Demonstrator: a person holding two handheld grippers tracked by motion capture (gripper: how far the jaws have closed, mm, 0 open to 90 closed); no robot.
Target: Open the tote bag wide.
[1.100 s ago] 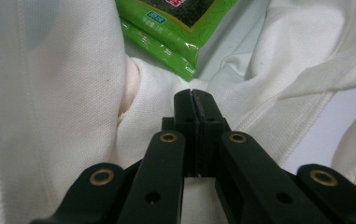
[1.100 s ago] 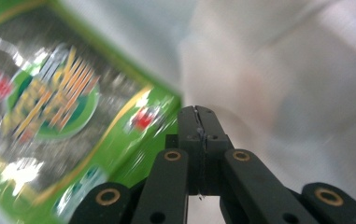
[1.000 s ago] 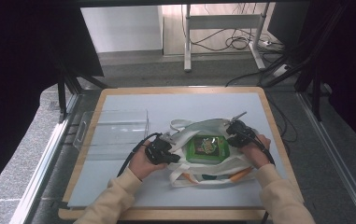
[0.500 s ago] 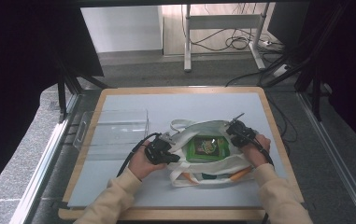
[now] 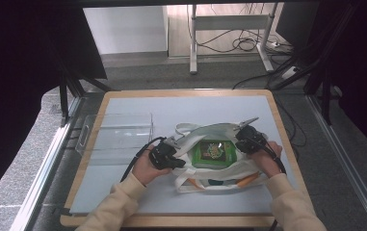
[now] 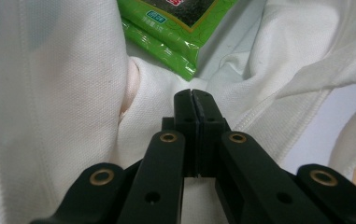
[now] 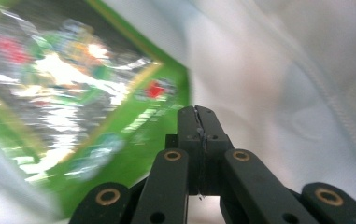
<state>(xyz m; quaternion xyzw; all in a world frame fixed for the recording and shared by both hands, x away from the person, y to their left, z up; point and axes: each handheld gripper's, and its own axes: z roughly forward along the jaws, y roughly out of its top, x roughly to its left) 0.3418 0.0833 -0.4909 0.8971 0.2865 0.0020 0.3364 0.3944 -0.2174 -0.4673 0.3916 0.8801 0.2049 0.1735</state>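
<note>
Bag: white canvas tote bag [image 5: 229, 171] is lying flat and crumpled near the middle of the table, its mouth being held apart between the two grippers. The weave is showing as a fine woven grain with stitched double seams in the left gripper view [image 6: 63, 93].
Straps: flat webbing handles [image 5: 186, 129] are curling loosely off the far left corner of the bag.
Packet: glossy green foil snack packet [image 5: 213, 153] is sitting inside the bag opening, rectangular, with a dark printed panel; its crimped edge is showing in the left gripper view [image 6: 175, 28] and its shiny face is blurring in the right gripper view [image 7: 73, 102].
Left gripper: left gripper [image 5: 180, 161] is resting at the left edge of the bag; its two black jaws are pressing together, tips meeting [image 6: 192, 95], directly against the cloth. Whether a fold of cloth is pinched between them cannot be told.
Right gripper: right gripper [image 5: 241, 139] is lying at the right edge of the bag; its jaws are pressing flat against each other [image 7: 196, 114], over white cloth just beside the packet's corner.
Tray: clear plastic tray [image 5: 116, 137] with thin straight walls is standing to the left of the bag, just beside the left hand.
Table: pale blue-grey mat [image 5: 171, 108] is covering the table top, framed by a light wooden rim [image 5: 186, 92].
Sleeves: cream knitted sleeves [image 5: 118, 204] are entering from the near edge.
</note>
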